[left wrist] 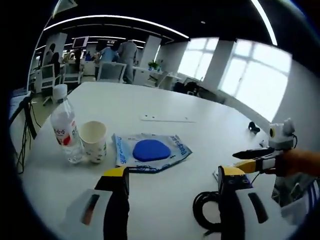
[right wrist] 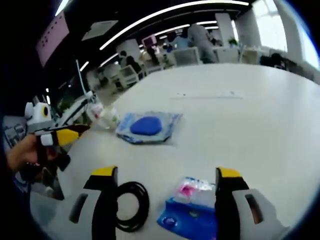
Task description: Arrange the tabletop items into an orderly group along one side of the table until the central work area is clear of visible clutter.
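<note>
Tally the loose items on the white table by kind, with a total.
Water bottle: 1
Paper cup: 1
Packet with a blue piece inside: 1
Packet with pink and blue contents: 1
Coiled black cable: 1
Total: 5

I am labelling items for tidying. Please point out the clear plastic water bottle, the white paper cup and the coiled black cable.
clear plastic water bottle [left wrist: 65, 131], left gripper view, on its label.
white paper cup [left wrist: 95, 143], left gripper view, on its side wall.
coiled black cable [right wrist: 142, 202], right gripper view, on the loop's right arc.
</note>
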A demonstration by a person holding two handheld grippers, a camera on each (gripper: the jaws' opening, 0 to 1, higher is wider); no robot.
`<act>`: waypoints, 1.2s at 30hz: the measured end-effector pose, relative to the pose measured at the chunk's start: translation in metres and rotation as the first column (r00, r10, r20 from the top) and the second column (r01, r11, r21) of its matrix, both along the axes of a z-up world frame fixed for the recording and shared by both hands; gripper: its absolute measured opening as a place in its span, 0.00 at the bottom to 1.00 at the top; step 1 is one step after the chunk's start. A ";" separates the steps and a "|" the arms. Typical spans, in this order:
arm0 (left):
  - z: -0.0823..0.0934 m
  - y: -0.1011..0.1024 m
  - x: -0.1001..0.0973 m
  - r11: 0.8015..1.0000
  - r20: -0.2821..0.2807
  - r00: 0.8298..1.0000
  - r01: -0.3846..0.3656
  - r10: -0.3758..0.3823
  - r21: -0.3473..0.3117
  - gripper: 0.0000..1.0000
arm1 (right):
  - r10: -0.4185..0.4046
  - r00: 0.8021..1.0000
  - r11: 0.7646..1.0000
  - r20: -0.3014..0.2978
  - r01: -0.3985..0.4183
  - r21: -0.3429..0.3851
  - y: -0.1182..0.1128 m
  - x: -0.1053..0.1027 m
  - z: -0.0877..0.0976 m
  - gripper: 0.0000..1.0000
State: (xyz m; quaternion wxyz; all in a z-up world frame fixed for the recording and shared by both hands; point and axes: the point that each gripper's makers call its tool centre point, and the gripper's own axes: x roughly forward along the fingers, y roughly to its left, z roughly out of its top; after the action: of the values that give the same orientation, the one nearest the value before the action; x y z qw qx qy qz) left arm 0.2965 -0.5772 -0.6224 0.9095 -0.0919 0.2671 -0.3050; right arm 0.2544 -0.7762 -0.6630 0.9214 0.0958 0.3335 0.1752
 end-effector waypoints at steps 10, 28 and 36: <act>0.000 -0.014 -0.025 0.999 -0.013 0.999 0.042 -0.042 -0.004 0.86 | -0.025 1.000 1.000 -0.005 0.025 -0.007 -0.020 -0.027 0.000 0.88; -0.011 -0.071 -0.056 0.986 -0.057 0.985 0.157 -0.160 -0.047 0.97 | -0.160 0.986 0.985 -0.049 0.162 0.058 -0.065 -0.069 -0.004 0.99; -0.018 -0.104 -0.069 0.973 -0.071 0.971 0.223 -0.226 -0.050 0.97 | -0.194 0.979 0.978 -0.064 0.198 0.068 -0.076 -0.082 -0.010 0.99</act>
State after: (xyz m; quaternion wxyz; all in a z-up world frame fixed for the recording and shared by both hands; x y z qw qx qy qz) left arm 0.2278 -0.6814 -0.6407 0.8561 -0.0914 0.3041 -0.4078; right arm 0.1728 -0.8520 -0.6726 0.9200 0.1673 0.3420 0.0929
